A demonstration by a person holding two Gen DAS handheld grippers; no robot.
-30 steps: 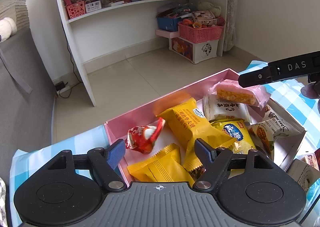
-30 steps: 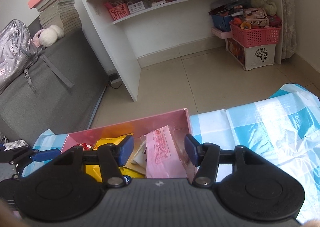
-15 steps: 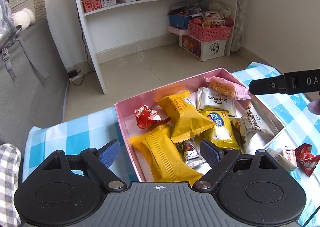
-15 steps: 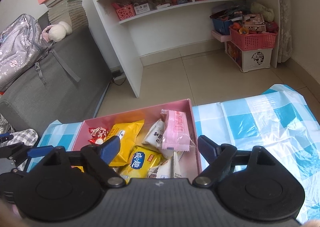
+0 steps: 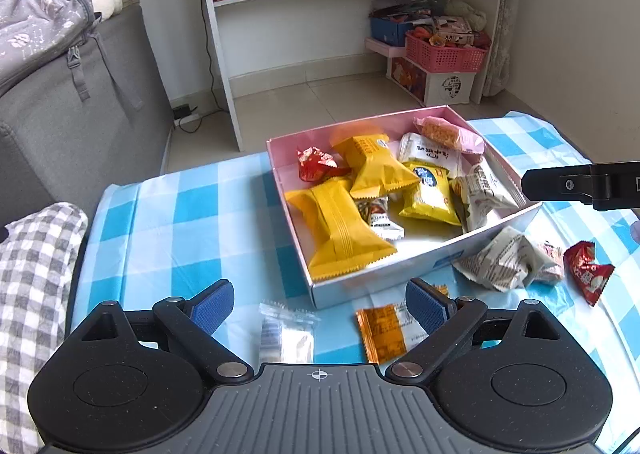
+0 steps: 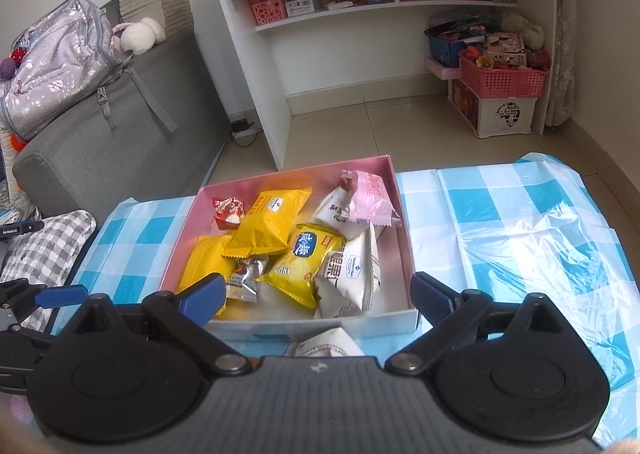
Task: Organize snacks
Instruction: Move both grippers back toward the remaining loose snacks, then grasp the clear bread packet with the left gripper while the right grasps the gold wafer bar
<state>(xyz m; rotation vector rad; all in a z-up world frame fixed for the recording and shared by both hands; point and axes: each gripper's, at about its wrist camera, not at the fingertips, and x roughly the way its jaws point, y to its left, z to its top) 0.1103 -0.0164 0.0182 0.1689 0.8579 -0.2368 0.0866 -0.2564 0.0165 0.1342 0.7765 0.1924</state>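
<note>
Now that both tools have pulled back from the pink box (image 5: 420, 274), each a second ago hanging right over its contents, the left hand-held gripper (image 5: 318, 304) and the right hand-held gripper (image 6: 316, 294) stand on the near side of it, jaws opening wide with nothing pinched between them. The pink wafer packet (image 6: 370, 198) that sat between the right jaws a second ago now lies in the far right corner of the box, so that drop looks finished and another pick seems due.

Nearest, in front of the box on the checked tabletop (image 5: 180, 222), loose snacks wait: a clear sachet (image 5: 286, 336), an orange packet (image 5: 382, 332), and off to the right of the box a crumpled white wrapper (image 5: 500, 262) and a red candy (image 5: 586, 270).

Inside the box, starting at its near wall: a long yellow pack (image 5: 340, 228), a small silver-brown sweet (image 5: 378, 214), a yellow crisp bag (image 5: 430, 192) and a white nut bag (image 5: 482, 190). Further in lie a second yellow pack (image 5: 376, 168), another red candy (image 5: 316, 164) and a white packet (image 5: 430, 150) under the wafer.
</note>
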